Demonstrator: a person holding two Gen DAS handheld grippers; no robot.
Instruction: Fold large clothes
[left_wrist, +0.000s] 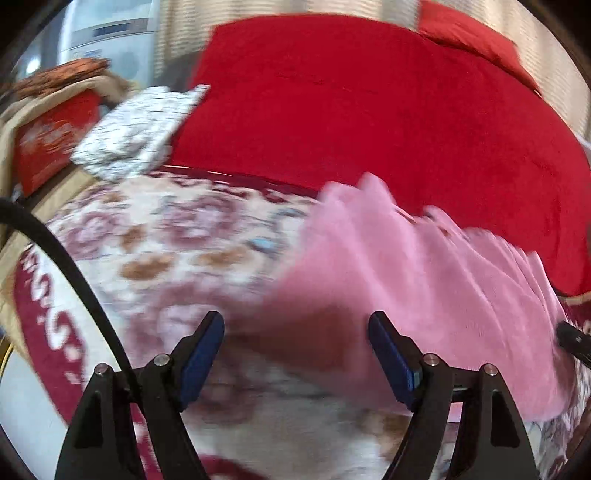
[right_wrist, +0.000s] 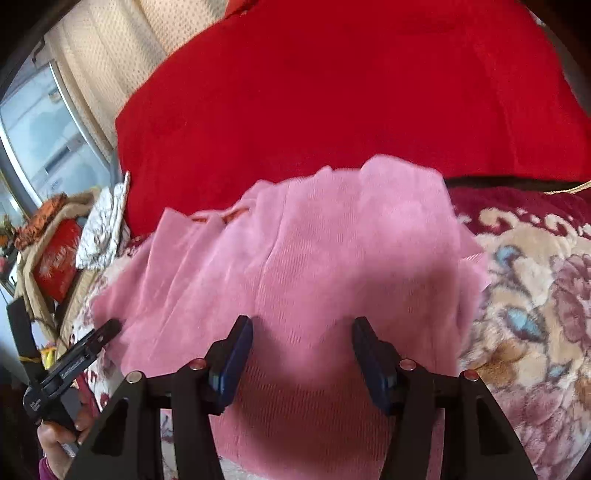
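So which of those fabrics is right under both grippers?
The pink garment. It lies on the floral blanket, below the right gripper and beside the left gripper; the red cover lies farther back.

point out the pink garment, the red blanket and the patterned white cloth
pink garment (right_wrist: 295, 266), right wrist view, its middle
red blanket (right_wrist: 332, 92), right wrist view, its centre
patterned white cloth (left_wrist: 136, 129), left wrist view, its middle
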